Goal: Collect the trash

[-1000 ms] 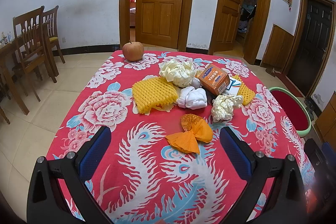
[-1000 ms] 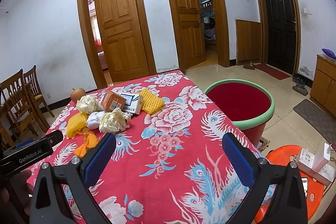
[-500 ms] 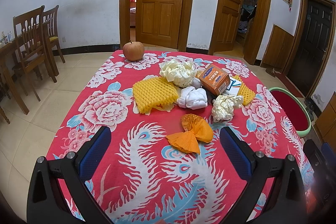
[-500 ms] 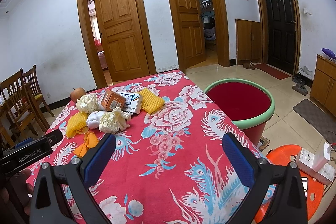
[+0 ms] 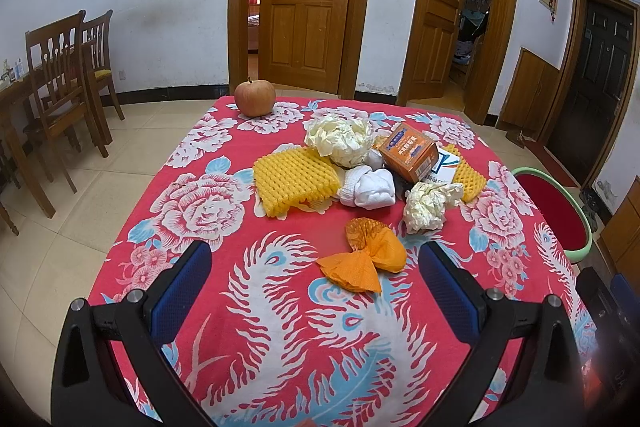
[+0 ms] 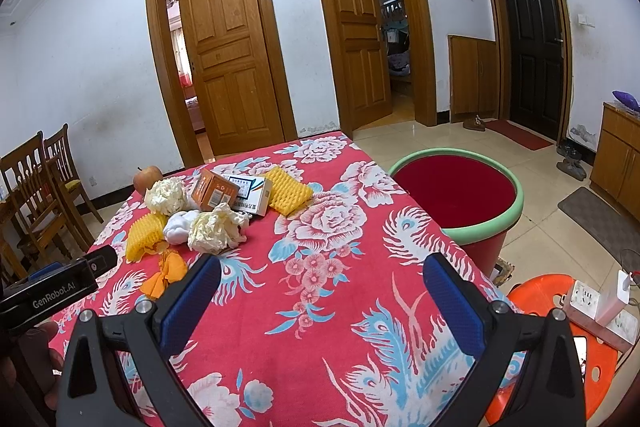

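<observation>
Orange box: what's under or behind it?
The orange box leans on a white-and-blue carton, which lies partly under it. A yellow foam net sits beyond the carton. The carton's covered part, and whatever else is beneath the box, can't be seen.

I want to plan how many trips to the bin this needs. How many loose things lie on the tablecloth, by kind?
Yellow foam nets: 2
Orange foam net: 1
Crumpled paper balls: 2
White wad: 1
Boxes: 2
Apple: 1
Total: 9
</observation>
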